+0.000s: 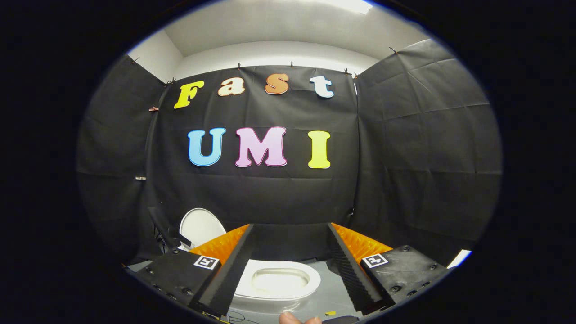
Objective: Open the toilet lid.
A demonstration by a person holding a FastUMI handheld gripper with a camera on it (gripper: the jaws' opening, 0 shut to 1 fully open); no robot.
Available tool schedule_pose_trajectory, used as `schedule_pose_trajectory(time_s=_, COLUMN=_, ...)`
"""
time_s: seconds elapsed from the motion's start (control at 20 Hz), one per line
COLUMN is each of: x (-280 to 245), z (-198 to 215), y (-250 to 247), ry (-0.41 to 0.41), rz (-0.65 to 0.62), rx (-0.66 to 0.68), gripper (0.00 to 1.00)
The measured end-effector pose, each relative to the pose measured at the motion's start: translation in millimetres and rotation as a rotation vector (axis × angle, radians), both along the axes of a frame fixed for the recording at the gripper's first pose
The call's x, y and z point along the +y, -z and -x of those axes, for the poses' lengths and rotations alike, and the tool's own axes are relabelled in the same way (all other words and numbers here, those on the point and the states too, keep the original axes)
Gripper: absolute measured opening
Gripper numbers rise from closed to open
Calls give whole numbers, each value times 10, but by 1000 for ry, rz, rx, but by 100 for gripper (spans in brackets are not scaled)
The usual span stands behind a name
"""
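The toilet lid (201, 226) is seen raised, standing upright at the back of the toilet, beyond and slightly outside the claw's left finger. Its pale, rounded inner face is turned toward the camera, and its lower edge is hidden behind the finger's base. Below it, the white toilet seat (281, 282) lies flat and uncovered, with the oval opening of the bowl (279, 280) plainly exposed. The seat is framed between the two fingers, just ahead of and beneath them, and part of its left side is covered by the left finger.

The claw (290, 234) is held spread wide, with a broad gap between the fingers; nothing is pinched, and neither finger is seen touching the lid or the seat. The ridged inner faces of the fingers are turned toward each other across the gap.

A grey floor (333, 294) is visible around the toilet base, with a small yellow scrap (330, 312) lying on it near the right finger. A fingertip of the person's hand (293, 319) is seen beneath the toilet seat, between the fingers' bases. The black cloth wall (405, 148) stands behind the toilet, and a white ceiling (279, 27) is seen above it.
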State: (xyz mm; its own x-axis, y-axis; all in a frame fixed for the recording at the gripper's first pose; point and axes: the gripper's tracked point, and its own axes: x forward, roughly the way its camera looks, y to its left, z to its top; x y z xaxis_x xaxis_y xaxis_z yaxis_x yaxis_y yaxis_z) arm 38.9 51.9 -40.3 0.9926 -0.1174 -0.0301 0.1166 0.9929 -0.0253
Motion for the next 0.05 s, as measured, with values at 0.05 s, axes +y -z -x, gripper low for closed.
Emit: schedule_pose_trajectory(time_s=0.05, x=-5, z=0, y=1, ry=1, rz=-2, rx=1, gripper=100)
